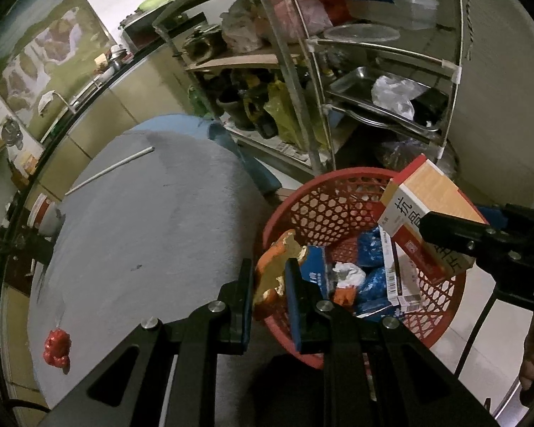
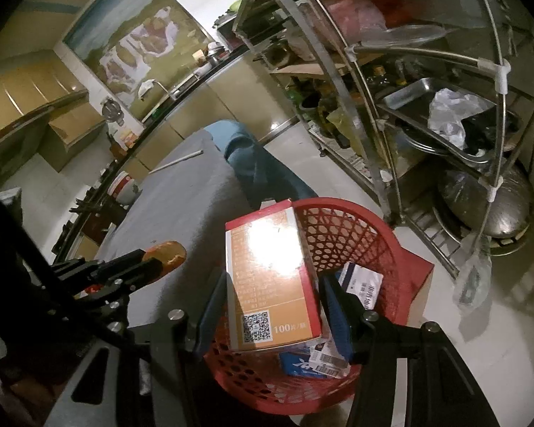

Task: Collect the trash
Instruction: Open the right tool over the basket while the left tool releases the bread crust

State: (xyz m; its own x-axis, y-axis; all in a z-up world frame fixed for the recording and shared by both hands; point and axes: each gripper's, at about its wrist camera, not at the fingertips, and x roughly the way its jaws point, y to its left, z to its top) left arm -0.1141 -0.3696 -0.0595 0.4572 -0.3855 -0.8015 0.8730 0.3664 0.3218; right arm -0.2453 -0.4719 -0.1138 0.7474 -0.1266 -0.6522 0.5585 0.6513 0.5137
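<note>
A red mesh basket (image 1: 338,192) stands on the floor beside a grey-covered table (image 1: 153,220); it also shows in the right wrist view (image 2: 352,235). My left gripper (image 1: 268,299) is shut on an orange wrapper (image 1: 274,267) at the basket's rim. My right gripper (image 2: 272,306) holds an orange-and-red medicine box (image 2: 270,277) over the basket; the box also shows in the left wrist view (image 1: 427,210). The basket holds blue packets (image 1: 372,281), crumpled paper (image 1: 347,274) and labels.
A red crumpled wrapper (image 1: 57,347) and a white straw (image 1: 114,167) lie on the table. A metal rack (image 1: 338,71) with trays and bags stands behind the basket. Kitchen counter (image 1: 89,85) at left.
</note>
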